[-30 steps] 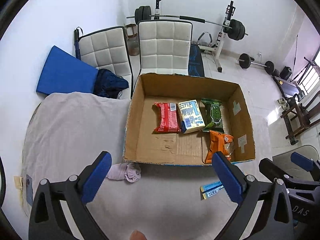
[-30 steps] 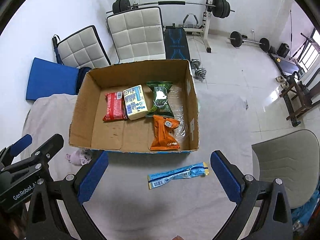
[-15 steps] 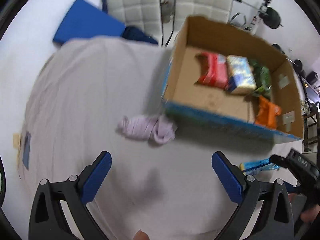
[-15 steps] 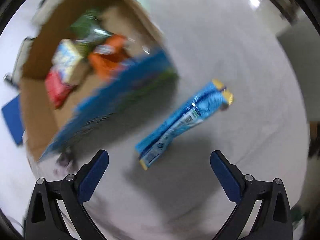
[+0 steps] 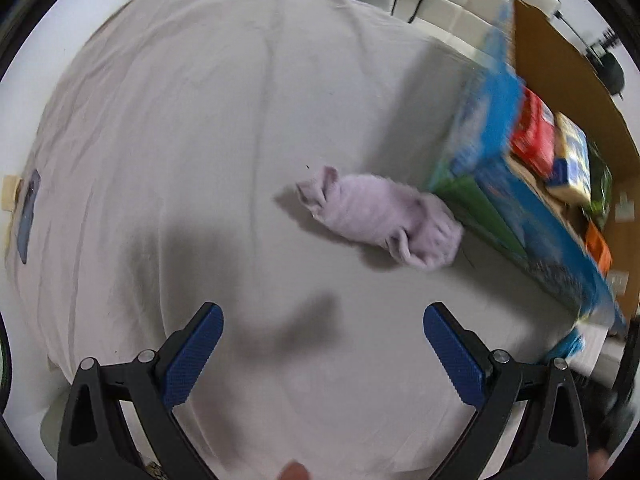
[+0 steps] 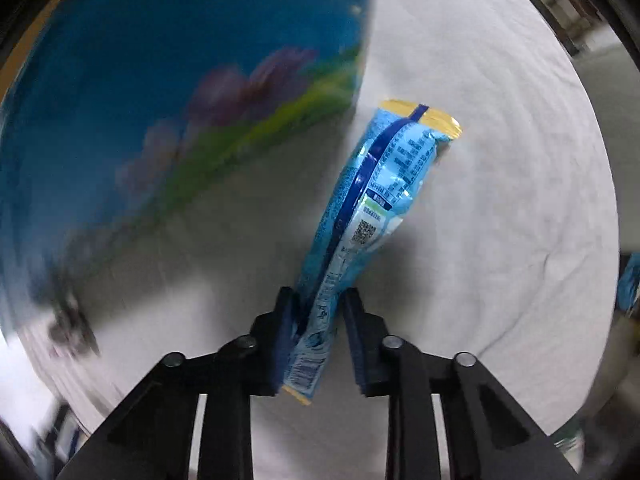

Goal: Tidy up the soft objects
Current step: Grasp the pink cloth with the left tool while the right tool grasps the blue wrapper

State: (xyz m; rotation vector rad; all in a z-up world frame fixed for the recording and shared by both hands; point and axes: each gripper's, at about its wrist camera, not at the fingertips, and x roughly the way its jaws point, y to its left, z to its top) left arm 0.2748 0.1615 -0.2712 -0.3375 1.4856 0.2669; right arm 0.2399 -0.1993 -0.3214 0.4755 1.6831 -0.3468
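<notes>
Here, my right gripper (image 6: 320, 322) clamps the near end of a long blue snack packet (image 6: 372, 216) beside the box's printed blue wall (image 6: 168, 80). My left gripper (image 5: 320, 354) hangs spread wide above the grey sheet (image 5: 180, 120), near a rolled lilac cloth (image 5: 380, 216) touching the cardboard box (image 5: 500, 184).

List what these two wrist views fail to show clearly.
- Cardboard box, right wrist view: motion-blurred, its print unreadable.
- Snack packets in the box, left wrist view: blurred and partly hidden by its near wall.
- Blue packet: its lower end is covered by the right gripper.
</notes>
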